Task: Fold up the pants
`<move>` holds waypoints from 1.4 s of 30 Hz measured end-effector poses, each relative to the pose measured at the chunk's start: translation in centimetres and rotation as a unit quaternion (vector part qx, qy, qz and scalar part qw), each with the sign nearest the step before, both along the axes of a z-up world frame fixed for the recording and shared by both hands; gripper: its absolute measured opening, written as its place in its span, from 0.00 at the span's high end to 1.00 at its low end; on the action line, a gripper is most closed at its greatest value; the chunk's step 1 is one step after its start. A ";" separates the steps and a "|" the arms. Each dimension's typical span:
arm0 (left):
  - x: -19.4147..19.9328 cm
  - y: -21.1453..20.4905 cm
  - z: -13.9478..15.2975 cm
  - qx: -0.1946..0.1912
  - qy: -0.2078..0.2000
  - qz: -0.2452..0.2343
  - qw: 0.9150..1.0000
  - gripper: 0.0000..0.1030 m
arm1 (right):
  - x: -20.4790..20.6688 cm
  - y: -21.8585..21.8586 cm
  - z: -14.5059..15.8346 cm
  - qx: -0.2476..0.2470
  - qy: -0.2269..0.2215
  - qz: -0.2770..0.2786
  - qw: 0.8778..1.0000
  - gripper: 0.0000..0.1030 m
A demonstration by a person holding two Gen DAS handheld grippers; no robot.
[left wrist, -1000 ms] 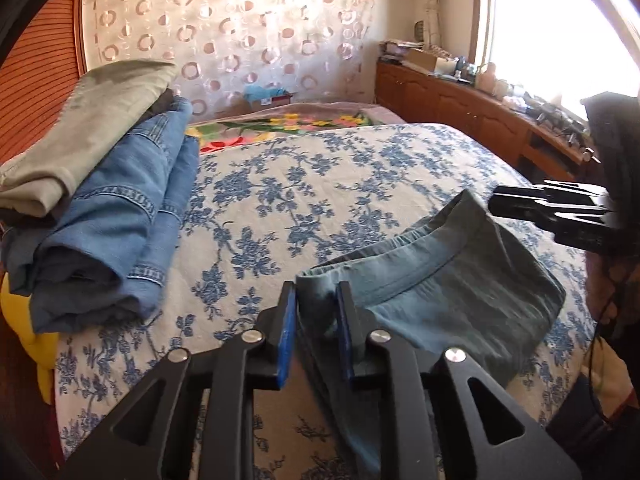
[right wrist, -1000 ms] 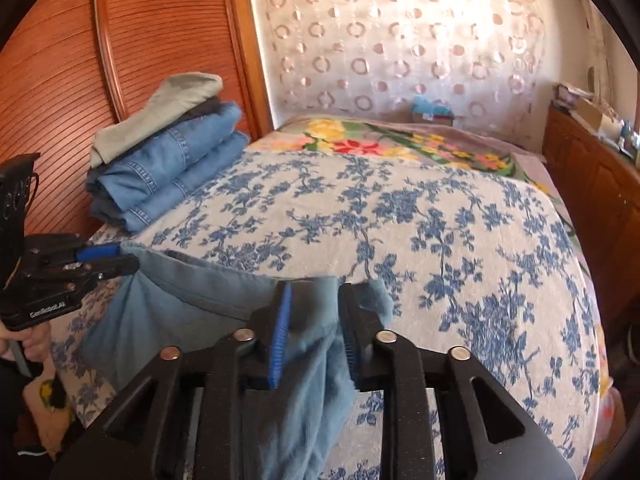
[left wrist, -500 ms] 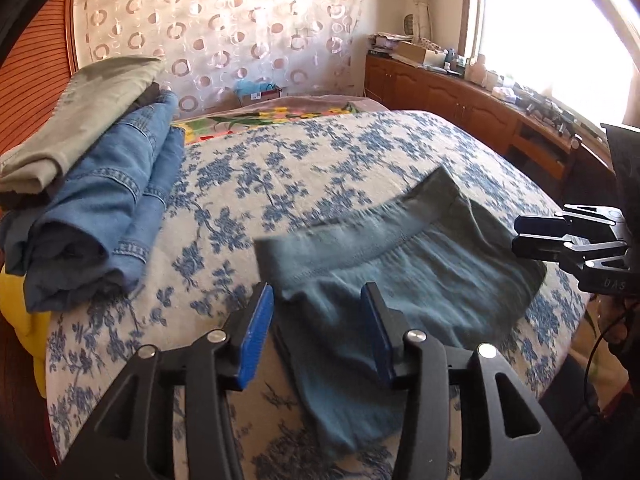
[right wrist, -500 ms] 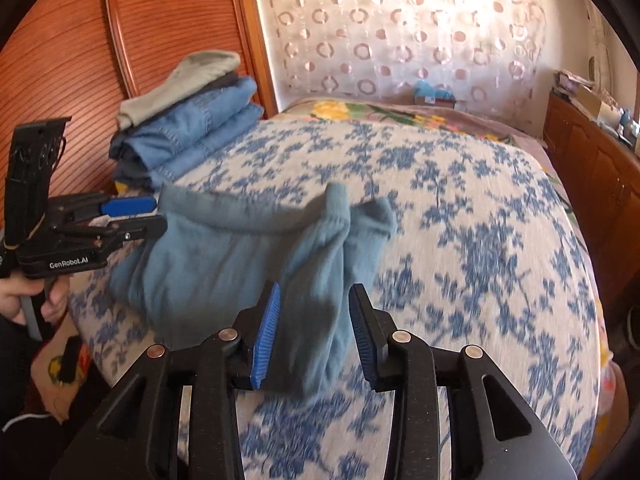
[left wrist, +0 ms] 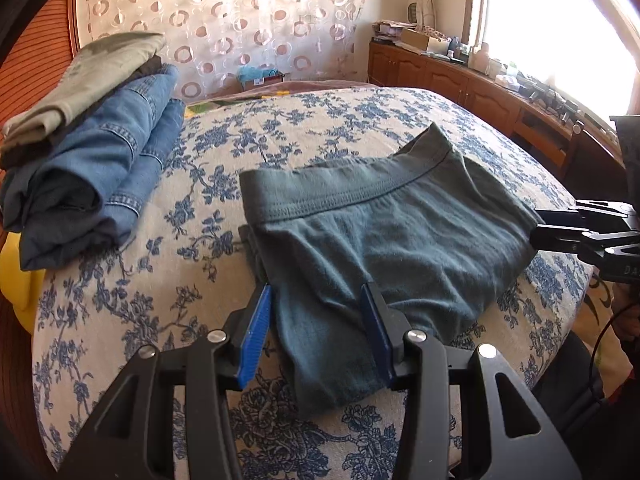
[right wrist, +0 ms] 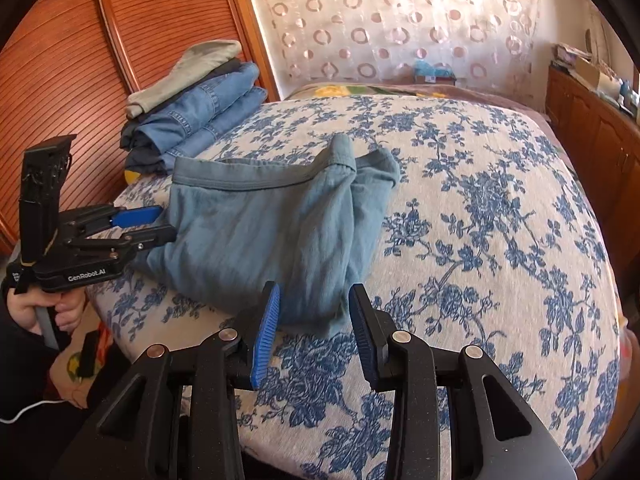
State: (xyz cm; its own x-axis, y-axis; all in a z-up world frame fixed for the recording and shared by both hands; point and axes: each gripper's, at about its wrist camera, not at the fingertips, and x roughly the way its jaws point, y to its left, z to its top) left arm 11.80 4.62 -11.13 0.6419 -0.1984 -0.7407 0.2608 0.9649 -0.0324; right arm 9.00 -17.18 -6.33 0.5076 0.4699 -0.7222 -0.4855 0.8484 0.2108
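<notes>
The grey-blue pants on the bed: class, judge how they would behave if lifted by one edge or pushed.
The grey-blue pants would probably drape limply; their soft folds suggest thin knit. They look light. Pushed across the floral bedspread, they would likely bunch rather than slide, since the cloth already wrinkles.

Bed with blue floral cover (left wrist: 320, 128), folded teal pants (left wrist: 380, 232) near front edge, stacked folded jeans (left wrist: 100, 168) at left

Folded stack (left wrist: 80, 152) — left edge cut off; sill clutter (left wrist: 532, 88) indistinct.
</notes>
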 end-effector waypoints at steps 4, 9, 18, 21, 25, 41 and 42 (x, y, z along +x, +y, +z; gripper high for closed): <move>0.1 0.0 -0.4 -0.003 0.006 0.002 1.000 0.57 | -0.3 0.1 -0.4 0.001 0.005 0.002 1.000 0.66; 0.2 0.2 -0.7 -0.013 0.009 0.004 1.000 0.55 | -0.4 0.2 -0.6 0.000 0.007 0.002 1.000 0.66; 0.3 0.9 -1.0 -0.016 0.002 0.022 1.000 0.39 | -0.6 0.2 -0.7 0.000 -0.003 0.006 1.000 0.86; 0.2 1.0 -1.0 -0.015 0.000 0.023 1.000 0.39 | -0.8 0.0 -0.3 0.003 -0.009 0.007 1.000 0.92; 0.2 0.9 -1.1 -0.016 -0.003 0.022 1.000 0.39 | -1.4 -0.3 0.2 -0.002 -0.020 0.008 1.000 0.95; -0.1 1.0 -1.2 -0.020 -0.016 0.019 0.999 0.37 | -1.7 -1.5 0.4 -0.005 -0.023 -0.011 1.000 0.79; -0.1 0.9 -1.2 -0.020 -0.018 0.020 0.999 0.37 | -1.6 -1.5 0.5 -0.010 -0.027 -0.015 0.999 0.73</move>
State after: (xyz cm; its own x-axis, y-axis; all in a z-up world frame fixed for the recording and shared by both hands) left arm 11.67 5.54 -12.35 0.6755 -0.2011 -0.7094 0.2238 0.9726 -0.0626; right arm 7.40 -18.68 -5.79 0.5588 0.4403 -0.7028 -0.4704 0.8662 0.1687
